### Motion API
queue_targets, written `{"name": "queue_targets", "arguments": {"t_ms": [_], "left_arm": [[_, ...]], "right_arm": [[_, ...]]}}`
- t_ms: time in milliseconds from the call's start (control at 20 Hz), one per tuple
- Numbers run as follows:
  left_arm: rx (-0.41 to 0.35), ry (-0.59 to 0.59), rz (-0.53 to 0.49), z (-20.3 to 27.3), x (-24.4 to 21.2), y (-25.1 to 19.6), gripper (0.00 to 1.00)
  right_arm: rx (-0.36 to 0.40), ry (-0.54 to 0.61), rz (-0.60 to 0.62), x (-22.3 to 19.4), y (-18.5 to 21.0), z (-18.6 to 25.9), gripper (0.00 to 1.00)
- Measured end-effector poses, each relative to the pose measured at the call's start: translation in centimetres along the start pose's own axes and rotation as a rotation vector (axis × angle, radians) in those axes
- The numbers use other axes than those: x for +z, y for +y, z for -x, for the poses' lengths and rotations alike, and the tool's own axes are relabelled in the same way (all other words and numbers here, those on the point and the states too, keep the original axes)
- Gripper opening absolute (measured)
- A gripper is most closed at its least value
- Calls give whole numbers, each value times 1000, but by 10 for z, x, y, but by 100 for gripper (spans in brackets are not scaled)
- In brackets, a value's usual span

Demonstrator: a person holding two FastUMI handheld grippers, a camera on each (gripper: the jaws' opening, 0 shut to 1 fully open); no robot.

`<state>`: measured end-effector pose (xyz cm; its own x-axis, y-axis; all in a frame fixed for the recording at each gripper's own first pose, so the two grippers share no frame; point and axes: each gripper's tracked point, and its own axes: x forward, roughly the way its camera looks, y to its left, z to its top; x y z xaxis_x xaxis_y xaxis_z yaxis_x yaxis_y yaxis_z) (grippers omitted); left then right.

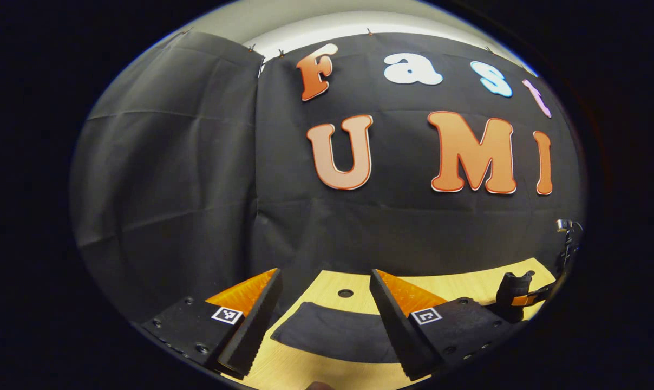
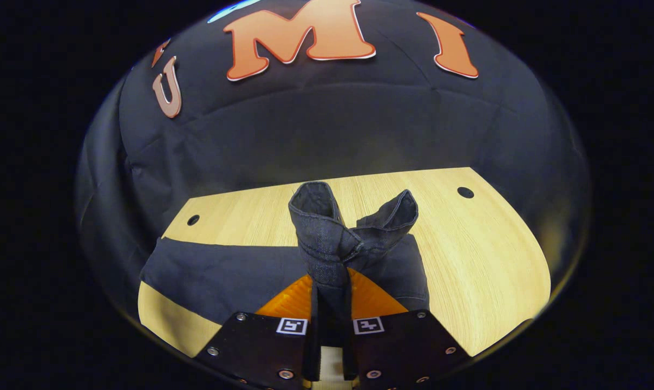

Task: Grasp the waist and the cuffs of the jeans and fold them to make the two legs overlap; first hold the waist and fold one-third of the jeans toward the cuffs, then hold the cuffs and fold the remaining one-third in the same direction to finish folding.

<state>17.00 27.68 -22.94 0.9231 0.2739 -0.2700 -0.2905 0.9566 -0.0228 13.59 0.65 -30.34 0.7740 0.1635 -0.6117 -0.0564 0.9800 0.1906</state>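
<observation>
Dark jeans lie flat across the wooden table. In the right gripper view my right gripper is shut on the jeans' cuffs, which stand bunched up above the fingertips in two open tubes. In the left gripper view my left gripper is open above the table, with a flat part of the jeans lying below and between its fingers, apart from them. At the far right of that view the other gripper shows small over the table.
Black cloth walls close the table at the back and left. Round holes mark the tabletop's far corners. Bare wood lies to the right of the jeans. A metal clamp hangs at the right edge of the left gripper view.
</observation>
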Motion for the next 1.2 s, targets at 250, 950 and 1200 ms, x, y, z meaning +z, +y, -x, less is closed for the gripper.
{"name": "queue_targets", "arguments": {"t_ms": [250,950,1200], "left_arm": [[24,120,54,-14,-37,13,98],[42,790,358,-58,-200,10,98],[81,960,492,-55,-218,10,98]], "right_arm": [[100,96,23,-31,33,4,39],[178,-39,86,-5,33,63,95],[94,-125,72,15,-2,93,98]]}}
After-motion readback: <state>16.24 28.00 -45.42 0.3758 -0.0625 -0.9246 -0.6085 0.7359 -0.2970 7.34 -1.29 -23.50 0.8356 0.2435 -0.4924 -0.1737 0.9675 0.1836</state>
